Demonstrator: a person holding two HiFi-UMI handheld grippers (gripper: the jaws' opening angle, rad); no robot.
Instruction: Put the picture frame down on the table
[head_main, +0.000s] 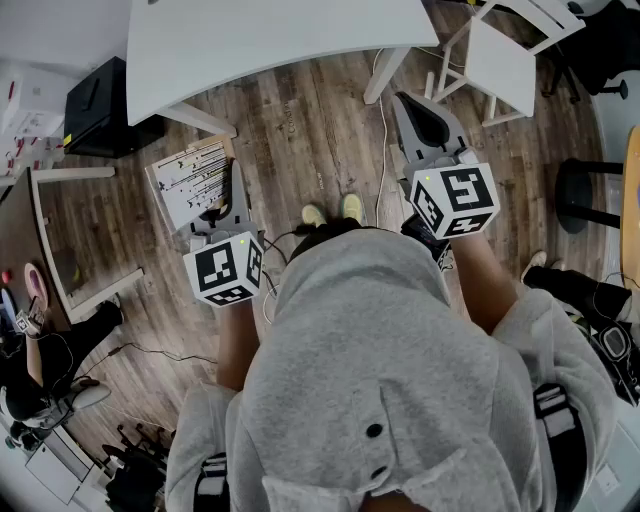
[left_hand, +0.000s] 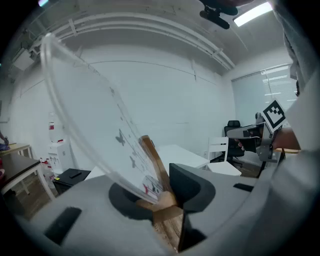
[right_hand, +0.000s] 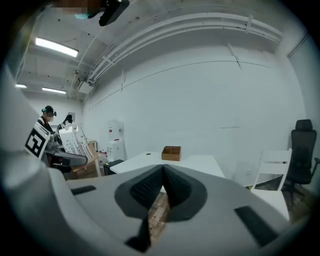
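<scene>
Head view: left gripper (head_main: 218, 205) holds the picture frame (head_main: 188, 183) in the air above the wood floor (head_main: 320, 130), short of the white table (head_main: 270, 40). The right gripper (head_main: 425, 118) is well apart from it. Left gripper view: jaws clamped on the frame's wooden base, clear pane leaning up and left. Right gripper view: jaws pressed together, nothing between them. A wooden box (right_hand: 171, 152) sits on the table beyond.

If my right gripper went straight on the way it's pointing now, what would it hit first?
Probably the near edge of the white table: the right gripper, jaws together and empty, points toward it. The wooden box sits farther back on that table. Depth is hard to judge here.
</scene>
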